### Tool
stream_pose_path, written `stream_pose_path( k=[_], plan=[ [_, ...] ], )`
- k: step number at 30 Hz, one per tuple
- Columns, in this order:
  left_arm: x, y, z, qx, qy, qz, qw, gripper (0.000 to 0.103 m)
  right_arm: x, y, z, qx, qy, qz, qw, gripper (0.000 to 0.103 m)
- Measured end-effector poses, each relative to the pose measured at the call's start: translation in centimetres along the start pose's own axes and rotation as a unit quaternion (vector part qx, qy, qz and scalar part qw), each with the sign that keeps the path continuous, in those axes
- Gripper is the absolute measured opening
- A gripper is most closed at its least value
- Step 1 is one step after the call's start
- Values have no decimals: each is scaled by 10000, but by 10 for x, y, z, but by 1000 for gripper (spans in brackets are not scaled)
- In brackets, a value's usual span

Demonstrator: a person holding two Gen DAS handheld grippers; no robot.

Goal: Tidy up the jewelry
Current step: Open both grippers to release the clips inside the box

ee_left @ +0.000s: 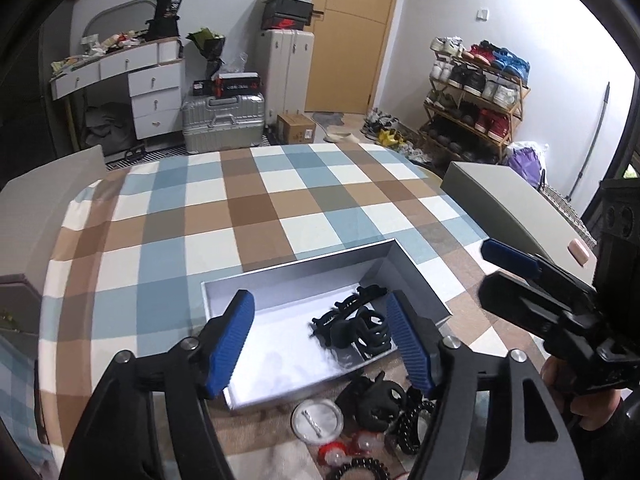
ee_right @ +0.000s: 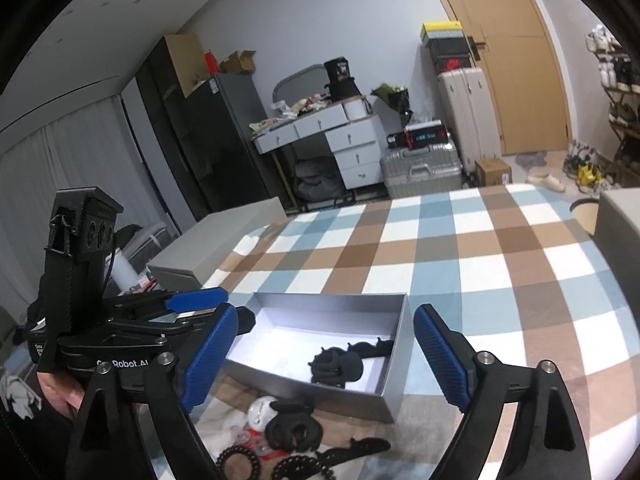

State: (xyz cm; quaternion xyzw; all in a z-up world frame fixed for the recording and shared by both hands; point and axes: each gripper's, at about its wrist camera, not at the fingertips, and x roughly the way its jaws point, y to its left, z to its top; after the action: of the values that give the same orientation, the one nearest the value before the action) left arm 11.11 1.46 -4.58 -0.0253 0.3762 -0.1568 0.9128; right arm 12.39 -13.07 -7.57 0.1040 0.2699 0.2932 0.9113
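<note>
At lower centre of both wrist views sits the shallow grey cardboard box with a white floor [ee_left: 304, 276], resting on the blue, brown and white checked tablecloth [ee_left: 240, 208]. A cluster of black plastic claw hair clips [ee_left: 356, 326] lies inside it, toward its right end. The left gripper [ee_left: 320, 344] hangs over the box with jaws apart and nothing between them; the right gripper [ee_right: 324, 364] likewise stands wide and empty. Judged from this, one deposit is complete and the next pick is due. That pick calls for lowering a gripper onto the loose pile of black clips and spiral hair ties [ee_left: 384, 412] at the bottom edge, just outside the box's near wall. The left view alone shows a round white disc [ee_left: 318, 420] and red-and-clear trinkets [ee_left: 340, 450] clearly. The right view alone shows a hand [ee_right: 60, 396] holding the left gripper's body at lower left.
</note>
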Motion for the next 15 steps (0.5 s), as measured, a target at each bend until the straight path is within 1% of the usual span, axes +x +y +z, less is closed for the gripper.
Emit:
stream_pose_path(
  k=[1,5,7,12,15],
  plan=[
    [-4,0,-1,-17,-52,30,10000,71,-5,3,0,-33,-54,-15,10000,95],
    [-21,-1,-5,-70,-306,200,9993,77,-22,13,-2,-162,-284,-31,9995,103],
    [-28,-1,-8,-84,-394,295,9988,81,-30,19,-3,-225,-385,-32,9990,103],
    [-45,-5,-16,-132,-637,509,9966,82,-48,31,-8,-317,-538,8,9980,103],
    [-51,-7,-23,-192,-705,661,9951,88,-57,38,-14,-381,-602,23,9975,103]
  ],
)
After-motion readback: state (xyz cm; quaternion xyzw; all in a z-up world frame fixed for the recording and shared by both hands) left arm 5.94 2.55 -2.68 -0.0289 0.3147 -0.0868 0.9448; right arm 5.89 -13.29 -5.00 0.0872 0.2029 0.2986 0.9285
